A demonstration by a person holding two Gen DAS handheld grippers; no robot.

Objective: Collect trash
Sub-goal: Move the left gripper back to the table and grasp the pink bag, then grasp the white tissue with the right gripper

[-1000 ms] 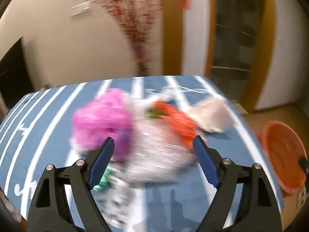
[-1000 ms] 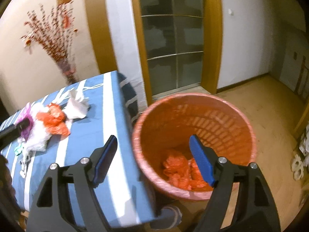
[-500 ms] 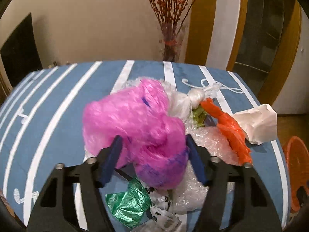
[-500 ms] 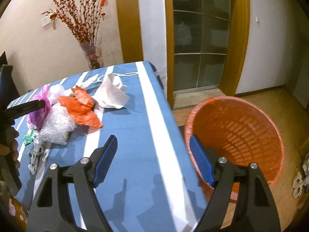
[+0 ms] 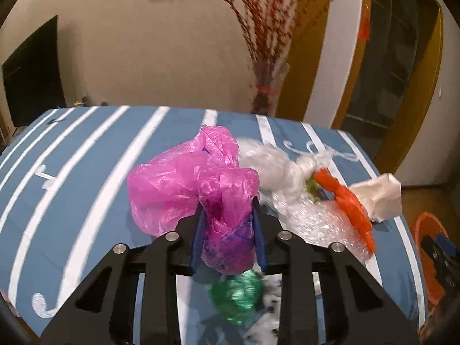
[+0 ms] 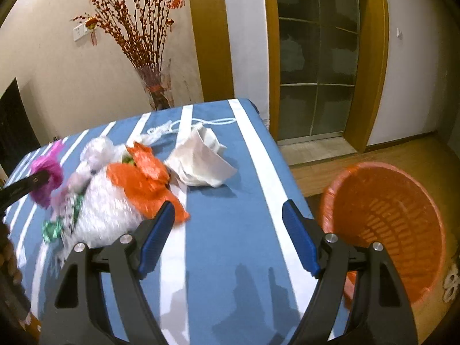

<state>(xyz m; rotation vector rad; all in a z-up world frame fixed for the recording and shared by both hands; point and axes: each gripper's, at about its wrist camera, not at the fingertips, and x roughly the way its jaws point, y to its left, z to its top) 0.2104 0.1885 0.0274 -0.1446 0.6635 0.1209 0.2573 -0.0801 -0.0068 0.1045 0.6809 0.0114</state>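
Observation:
My left gripper is shut on a crumpled pink plastic bag, held just above the trash pile; the bag also shows in the right wrist view. The pile holds clear bubble wrap, an orange plastic bag, a white crumpled paper, a green wrapper and a white string. My right gripper is open and empty above the table's right part, right of the pile. An orange laundry-style basket stands on the floor to the right.
The table has a blue cloth with white stripes. A vase of red twigs stands behind the table by the wall. A glass door with a wooden frame lies beyond the table's far right corner.
My left gripper has closed on the pink bag and lifted it a little. My right gripper has swung left from over the basket to over the table.

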